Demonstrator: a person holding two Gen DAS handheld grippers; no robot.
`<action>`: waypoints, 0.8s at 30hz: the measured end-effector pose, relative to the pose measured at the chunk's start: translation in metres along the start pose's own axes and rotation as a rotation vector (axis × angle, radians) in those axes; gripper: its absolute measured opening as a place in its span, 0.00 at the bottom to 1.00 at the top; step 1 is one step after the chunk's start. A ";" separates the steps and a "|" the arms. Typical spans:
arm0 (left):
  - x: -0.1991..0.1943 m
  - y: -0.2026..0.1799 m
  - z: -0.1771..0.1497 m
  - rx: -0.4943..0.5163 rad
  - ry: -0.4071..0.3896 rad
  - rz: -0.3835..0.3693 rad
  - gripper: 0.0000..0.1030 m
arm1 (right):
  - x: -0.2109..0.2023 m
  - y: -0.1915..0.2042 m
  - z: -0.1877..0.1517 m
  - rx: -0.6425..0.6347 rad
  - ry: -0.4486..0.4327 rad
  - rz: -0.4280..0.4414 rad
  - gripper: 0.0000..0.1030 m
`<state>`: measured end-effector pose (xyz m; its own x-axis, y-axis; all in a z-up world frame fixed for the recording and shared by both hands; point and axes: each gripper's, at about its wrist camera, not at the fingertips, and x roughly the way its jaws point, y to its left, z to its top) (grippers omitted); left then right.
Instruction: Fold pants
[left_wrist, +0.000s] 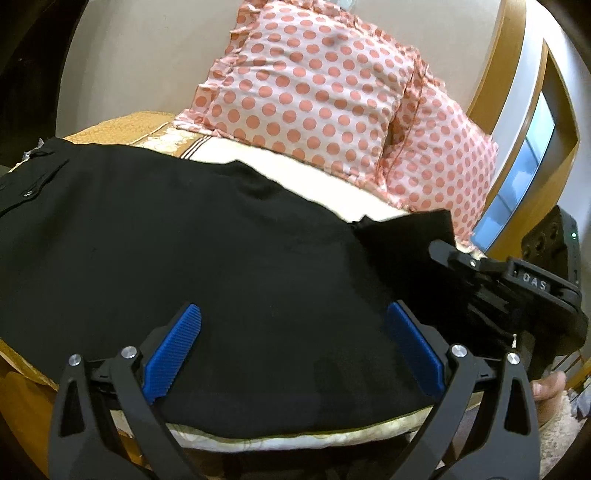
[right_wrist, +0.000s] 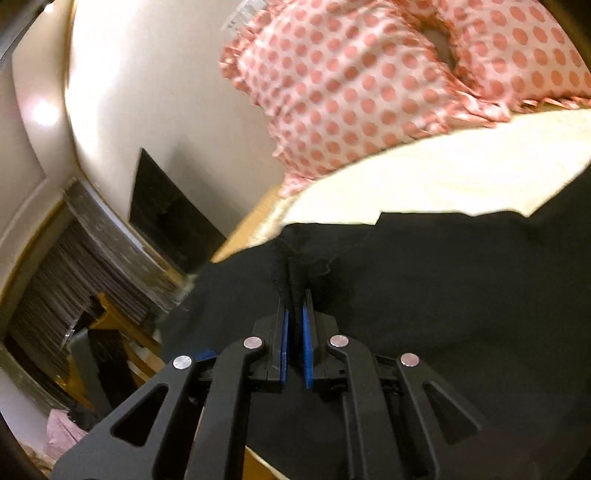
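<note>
Left tool (left_wrist: 293, 347) wide open, empty, over black pants (left_wrist: 184, 240) lower centre frame. Right tool (right_wrist: 294, 325) clamped on pants fold. Polka-dot pillow (left_wrist: 314, 81) up top.

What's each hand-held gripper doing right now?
Left hand-held gripper: open, holding nothing, above the black pants.
Right hand-held gripper: shut on a fold of the pants.

Warm indoor light, fisheye-bent edges, right view motion-blurred
</note>
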<state>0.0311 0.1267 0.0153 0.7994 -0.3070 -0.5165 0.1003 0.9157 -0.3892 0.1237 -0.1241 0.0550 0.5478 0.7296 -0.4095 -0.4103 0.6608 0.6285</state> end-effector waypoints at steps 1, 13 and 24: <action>-0.005 0.001 0.001 -0.006 -0.016 -0.003 0.98 | 0.015 0.010 -0.001 -0.032 0.031 0.005 0.06; -0.066 0.051 0.021 -0.115 -0.192 0.208 0.98 | 0.048 0.043 -0.044 -0.280 0.117 -0.092 0.06; -0.082 0.076 0.027 -0.153 -0.235 0.319 0.98 | 0.041 0.072 -0.071 -0.514 0.177 -0.056 0.49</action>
<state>-0.0106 0.2283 0.0489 0.8909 0.0693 -0.4488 -0.2493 0.9007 -0.3558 0.0646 -0.0345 0.0366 0.4664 0.6798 -0.5660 -0.7118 0.6683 0.2162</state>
